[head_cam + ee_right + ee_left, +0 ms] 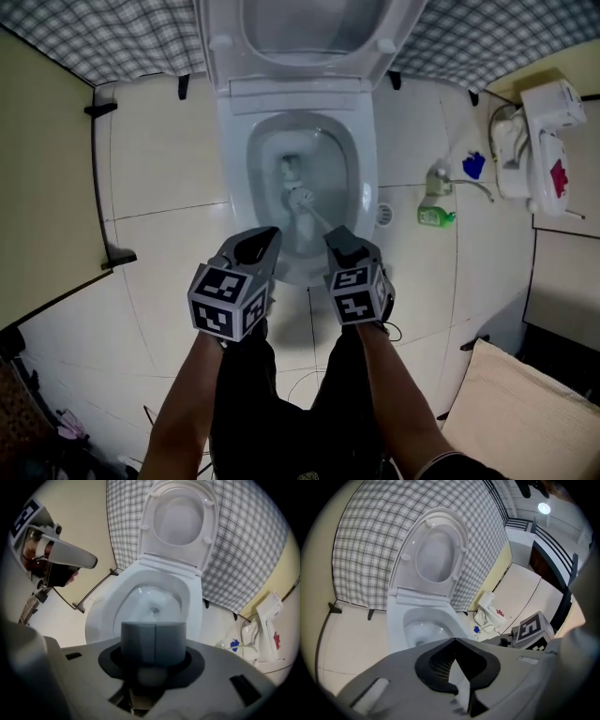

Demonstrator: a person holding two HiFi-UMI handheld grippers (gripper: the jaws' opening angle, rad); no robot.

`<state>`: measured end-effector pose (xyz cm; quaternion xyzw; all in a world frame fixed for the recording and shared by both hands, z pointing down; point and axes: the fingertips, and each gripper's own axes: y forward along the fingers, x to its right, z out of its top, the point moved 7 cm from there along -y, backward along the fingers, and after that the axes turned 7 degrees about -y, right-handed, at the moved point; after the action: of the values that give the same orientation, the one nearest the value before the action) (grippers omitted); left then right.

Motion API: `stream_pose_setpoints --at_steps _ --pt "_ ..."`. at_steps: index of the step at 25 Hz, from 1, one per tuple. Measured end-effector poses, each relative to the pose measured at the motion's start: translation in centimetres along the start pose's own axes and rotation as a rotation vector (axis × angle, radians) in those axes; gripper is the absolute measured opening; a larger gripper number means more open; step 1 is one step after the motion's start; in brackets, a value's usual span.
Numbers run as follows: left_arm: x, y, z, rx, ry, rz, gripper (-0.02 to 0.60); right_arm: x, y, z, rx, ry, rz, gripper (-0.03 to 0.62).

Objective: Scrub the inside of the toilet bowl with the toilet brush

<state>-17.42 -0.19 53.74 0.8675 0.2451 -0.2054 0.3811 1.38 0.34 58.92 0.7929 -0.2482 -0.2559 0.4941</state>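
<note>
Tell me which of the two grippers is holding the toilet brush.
The right gripper: its jaws clamp the handle of the toilet brush, whose head is down in the bowl. The left gripper holds nothing.

At 6 o'clock, right tongs [154,631], jaws closed together over the pale handle end of the toilet brush [149,676]. Just beyond, at centre, white toilet bowl [101,616], seat and lid [180,517] raised toward 12 against a checked curtain [248,541]. At 10 o'clock, left tongs [88,560]; at 4, white fixture [269,630]
</note>
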Motion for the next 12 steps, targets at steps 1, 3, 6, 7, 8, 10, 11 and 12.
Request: stream_pose_setpoints --at_steps 1,3,6,7,8,10,11,12 --pt "0.1 -0.4 -0.3 0.004 -0.002 0.009 0.009 -0.2 0.5 0.1 -0.005 -0.014 0.009 0.167" --pt "0.0 -1.0 -1.0 0.008 -0.015 0.024 0.009 -0.4 1.5 0.4 -0.009 -0.046 0.02 0.167" --pt "-0.4 -1.6 -1.8 0.006 -0.039 0.044 0.009 -0.5 2.8 0.9 -0.012 -0.078 0.029 0.167" --pt "-0.5 -1.7 -1.9 0.007 -0.043 0.05 0.009 -0.4 3.2 1.1 -0.015 -0.083 0.032 0.167" --pt "-0.5 -1.6 -1.9 0.011 -0.043 0.054 0.009 -0.3 3.6 1.3 -0.019 -0.086 0.035 0.167" --pt "-0.5 -1.4 -1.6 0.022 -0.043 0.06 0.009 -0.1 4.6 1.6 -0.023 -0.097 0.041 0.167" --pt "-0.5 -1.2 -1.5 0.028 -0.043 0.062 0.009 0.1 5.1 1.8 -0.021 -0.108 0.044 0.167" --pt "-0.5 -1.1 -1.4 0.032 -0.043 0.063 0.009 0.3 5.8 2.1 -0.017 -0.121 0.046 0.167"
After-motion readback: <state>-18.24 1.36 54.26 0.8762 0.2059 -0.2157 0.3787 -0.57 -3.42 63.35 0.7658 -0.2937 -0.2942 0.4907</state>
